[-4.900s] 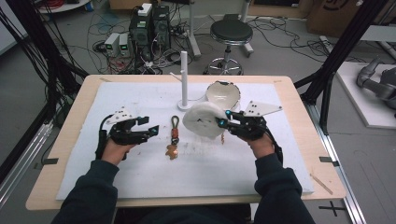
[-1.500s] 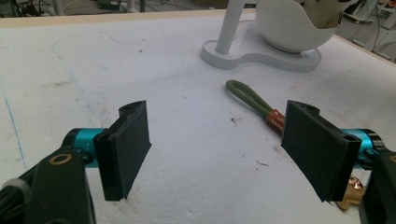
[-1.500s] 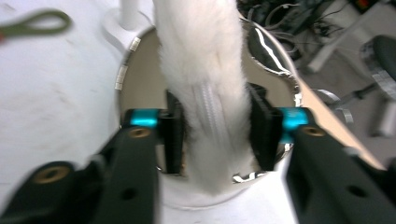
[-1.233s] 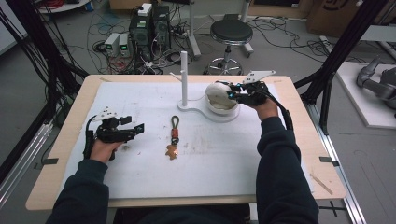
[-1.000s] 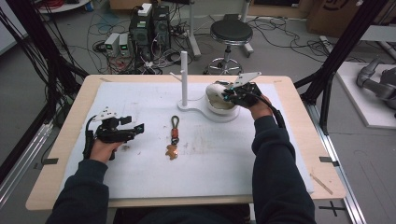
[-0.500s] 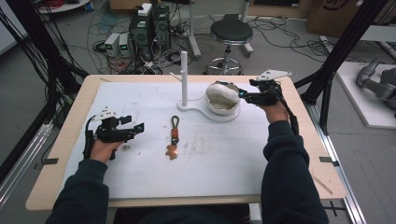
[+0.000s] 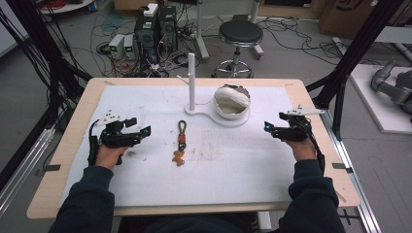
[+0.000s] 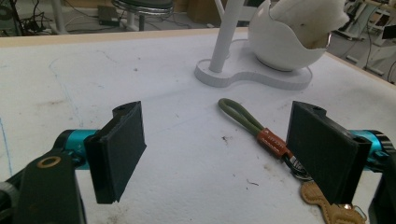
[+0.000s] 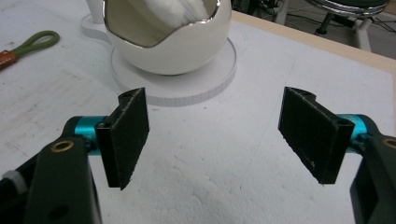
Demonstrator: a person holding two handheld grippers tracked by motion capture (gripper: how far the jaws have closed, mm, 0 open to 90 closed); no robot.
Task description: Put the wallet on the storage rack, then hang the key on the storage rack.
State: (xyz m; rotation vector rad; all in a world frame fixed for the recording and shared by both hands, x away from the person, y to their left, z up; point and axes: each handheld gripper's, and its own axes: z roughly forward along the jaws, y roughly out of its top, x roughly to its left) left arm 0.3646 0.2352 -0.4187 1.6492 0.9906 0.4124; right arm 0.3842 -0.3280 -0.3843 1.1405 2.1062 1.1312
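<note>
The left gripper (image 7: 141, 131) is resting near the table's left edge, jaws gaping; the right gripper (image 7: 268, 128) is hovering near the right edge, its jaws having just been opening, nothing between them.

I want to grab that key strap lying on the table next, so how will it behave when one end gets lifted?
The key strap will probably flop: its green cord loop looks soft and bends where it lies. The tan charm would likely dangle and swing. It looks light, so a push may slide it across the white cover.
</note>
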